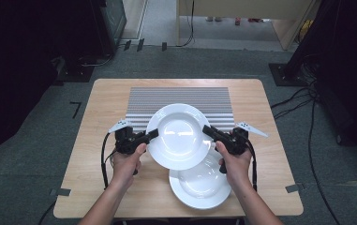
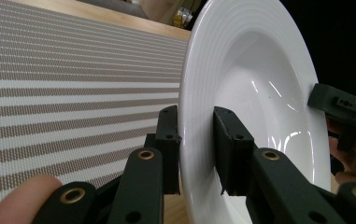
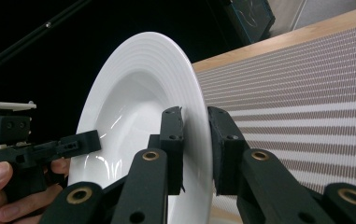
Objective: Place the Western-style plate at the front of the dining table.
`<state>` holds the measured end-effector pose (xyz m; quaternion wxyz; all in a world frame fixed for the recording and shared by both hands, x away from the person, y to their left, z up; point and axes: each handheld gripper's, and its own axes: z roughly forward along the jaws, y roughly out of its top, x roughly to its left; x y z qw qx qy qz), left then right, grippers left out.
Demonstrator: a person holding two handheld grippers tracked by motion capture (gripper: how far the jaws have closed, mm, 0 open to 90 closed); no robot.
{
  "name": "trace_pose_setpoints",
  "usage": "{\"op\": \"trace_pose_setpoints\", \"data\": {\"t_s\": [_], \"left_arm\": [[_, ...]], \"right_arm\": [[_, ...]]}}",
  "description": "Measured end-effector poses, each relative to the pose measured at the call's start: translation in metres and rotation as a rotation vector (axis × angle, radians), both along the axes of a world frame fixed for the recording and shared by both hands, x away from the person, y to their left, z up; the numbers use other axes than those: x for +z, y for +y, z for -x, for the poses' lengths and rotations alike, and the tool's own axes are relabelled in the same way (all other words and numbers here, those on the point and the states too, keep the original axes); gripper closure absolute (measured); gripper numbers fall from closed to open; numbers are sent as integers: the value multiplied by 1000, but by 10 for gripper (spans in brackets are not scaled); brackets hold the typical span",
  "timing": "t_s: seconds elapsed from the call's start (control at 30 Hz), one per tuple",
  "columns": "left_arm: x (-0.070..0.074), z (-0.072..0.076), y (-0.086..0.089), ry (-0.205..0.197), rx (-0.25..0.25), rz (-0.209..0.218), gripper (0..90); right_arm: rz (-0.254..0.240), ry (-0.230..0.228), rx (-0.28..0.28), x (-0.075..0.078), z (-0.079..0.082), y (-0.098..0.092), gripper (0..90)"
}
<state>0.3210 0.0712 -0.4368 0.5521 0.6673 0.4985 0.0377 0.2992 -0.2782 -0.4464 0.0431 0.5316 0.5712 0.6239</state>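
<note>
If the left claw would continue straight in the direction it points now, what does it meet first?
The left claw already grips the rim of the raised round white ceramic plate, so it would just push that plate. Beyond the plate, roughly in line, is the right claw on the opposite rim.

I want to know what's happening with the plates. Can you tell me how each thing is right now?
Upper plate: lifted off the table, held by its rim on both sides.
Lower plate: lying flat on the table, partly under the lifted one.
Left gripper: shut on the upper plate's rim.
Right gripper: shut on the opposite rim.
Striped mat: lying flat on the table.
</note>
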Motion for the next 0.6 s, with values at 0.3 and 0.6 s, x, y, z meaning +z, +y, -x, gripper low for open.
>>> {"op": "trace_pose_setpoints", "data": {"t_s": [0.3,0.6], "left_arm": [[0,-29,0,33,16,5,734],[-6,-58,1,77,46,22,733]], "right_arm": [[7,14,-16,5,-30,3,783],[4,46,-24,1,-64,6,784]]}}
